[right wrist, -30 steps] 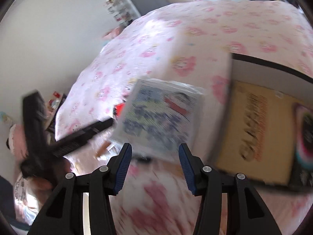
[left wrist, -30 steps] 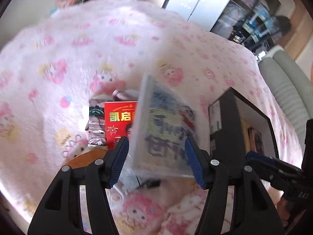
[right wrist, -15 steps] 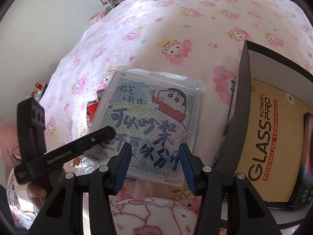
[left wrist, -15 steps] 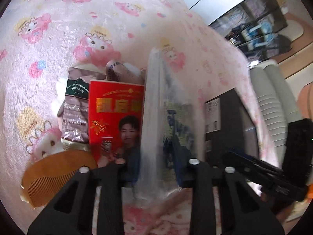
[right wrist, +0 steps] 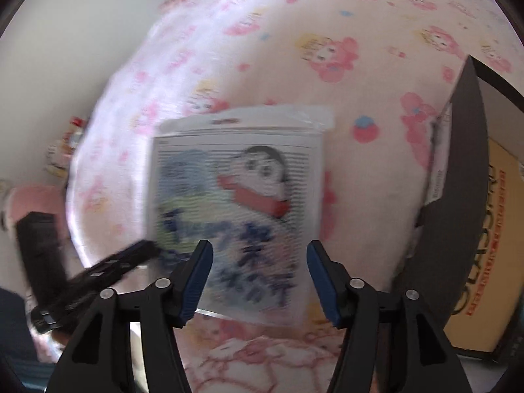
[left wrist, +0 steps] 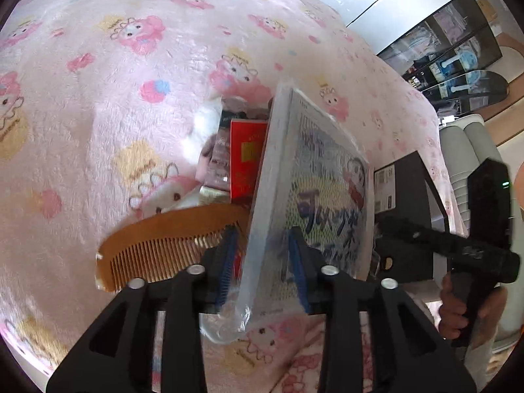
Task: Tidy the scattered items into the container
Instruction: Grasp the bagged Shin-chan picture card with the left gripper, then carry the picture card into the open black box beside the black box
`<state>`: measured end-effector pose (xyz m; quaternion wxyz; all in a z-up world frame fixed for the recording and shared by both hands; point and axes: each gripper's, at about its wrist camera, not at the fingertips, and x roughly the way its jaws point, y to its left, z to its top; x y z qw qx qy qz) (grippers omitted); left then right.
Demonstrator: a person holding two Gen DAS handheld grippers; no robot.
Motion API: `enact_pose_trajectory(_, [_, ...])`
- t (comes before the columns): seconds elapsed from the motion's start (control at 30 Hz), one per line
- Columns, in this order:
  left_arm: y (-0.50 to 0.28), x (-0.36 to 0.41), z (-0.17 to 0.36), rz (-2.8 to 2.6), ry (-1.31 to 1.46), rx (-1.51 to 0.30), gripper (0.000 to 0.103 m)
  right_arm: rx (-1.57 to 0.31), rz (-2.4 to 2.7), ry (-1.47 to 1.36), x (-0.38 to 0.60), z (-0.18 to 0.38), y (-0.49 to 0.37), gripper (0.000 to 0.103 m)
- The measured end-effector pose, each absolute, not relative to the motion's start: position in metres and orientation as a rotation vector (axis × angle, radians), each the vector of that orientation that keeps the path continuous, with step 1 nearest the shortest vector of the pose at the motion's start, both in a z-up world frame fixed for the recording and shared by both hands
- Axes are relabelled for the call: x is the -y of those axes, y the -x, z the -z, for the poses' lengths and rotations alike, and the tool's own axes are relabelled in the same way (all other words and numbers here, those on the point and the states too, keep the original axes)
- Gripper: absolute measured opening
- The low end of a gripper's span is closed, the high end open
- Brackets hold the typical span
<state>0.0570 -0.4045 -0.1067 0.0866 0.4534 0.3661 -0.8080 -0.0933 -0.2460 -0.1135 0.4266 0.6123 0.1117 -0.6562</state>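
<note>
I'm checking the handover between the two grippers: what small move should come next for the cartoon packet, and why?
Probably close the right gripper on the cartoon packet. Its jaws have just been opening and stand wide, with the packet's lower edge ahead of them, while the left gripper has the packet between its pads. The black box waits to the right.

Both grippers are matte black plastic: the left gripper (left wrist: 263, 263) and the right gripper (right wrist: 258, 278) each have two angular fingers with triangular cut-outs, a round silver screw head on each link, and ribbed blue pads (right wrist: 196, 278) lining the inner faces. The right tool's black handle shows a small green light
</note>
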Motion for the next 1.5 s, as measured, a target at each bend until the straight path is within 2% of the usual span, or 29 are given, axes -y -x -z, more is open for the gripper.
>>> enact_pose_trajectory(0.2, [-0.034,0.402,0.112,2.445,-1.374,-1.095,0.042,-0.334,1.593,-1.618,0.263,0.140,0.096,0.063])
enact_pose_trajectory(0.23, [-0.030,0.400,0.113,2.452,-1.377,-1.101,0.042,-0.337,1.556,-1.641,0.266,0.145,0.098,0.068])
enact_pose_trajectory(0.33, [-0.026,0.399,0.116,2.466,-1.353,-1.109,0.043,-0.288,1.502,-1.703,0.271,0.158,0.111,0.070])
enact_pose_trajectory(0.43, [-0.024,0.406,0.128,2.449,-1.336,-1.222,0.047,-0.282,1.471,-1.725,0.278,0.168,0.117,0.074])
enact_pose_trajectory(0.53, [-0.020,0.408,0.130,2.456,-1.360,-1.328,0.035,-0.220,1.397,-1.736,0.278,0.175,0.122,0.074])
enact_pose_trajectory(0.6, [-0.022,0.402,0.112,2.503,-1.340,-1.245,0.031,-0.163,1.381,-1.707,0.273,0.170,0.123,0.068])
enact_pose_trajectory(0.67, [-0.026,0.401,0.092,2.558,-1.311,-1.271,0.018,-0.133,1.419,-1.622,0.267,0.156,0.118,0.056])
enact_pose_trajectory(0.83, [-0.035,0.384,0.032,2.668,-1.240,-1.168,0.012,0.103,1.438,-1.499,0.240,0.126,0.111,0.053])
enact_pose_trajectory(1.0, [-0.027,0.335,-0.030,2.844,-1.207,-1.031,0.012,0.348,1.458,-1.405,0.183,0.089,0.118,0.053])
enact_pose_trajectory(1.17, [-0.004,0.267,-0.064,2.996,-1.223,-0.931,0.012,0.443,1.582,-1.333,0.111,0.050,0.130,0.053])
enact_pose_trajectory(1.3, [0.032,0.206,-0.065,3.123,-1.292,-0.953,0.012,0.455,1.745,-1.288,0.044,0.031,0.145,0.052])
enact_pose_trajectory(1.37, [0.059,0.179,-0.056,3.156,-1.353,-1.033,0.012,0.437,1.829,-1.264,0.003,0.027,0.162,0.052])
enact_pose_trajectory(1.5, [0.112,0.127,-0.026,3.166,-1.548,-1.100,0.012,0.475,1.940,-1.332,-0.056,0.046,0.187,0.052])
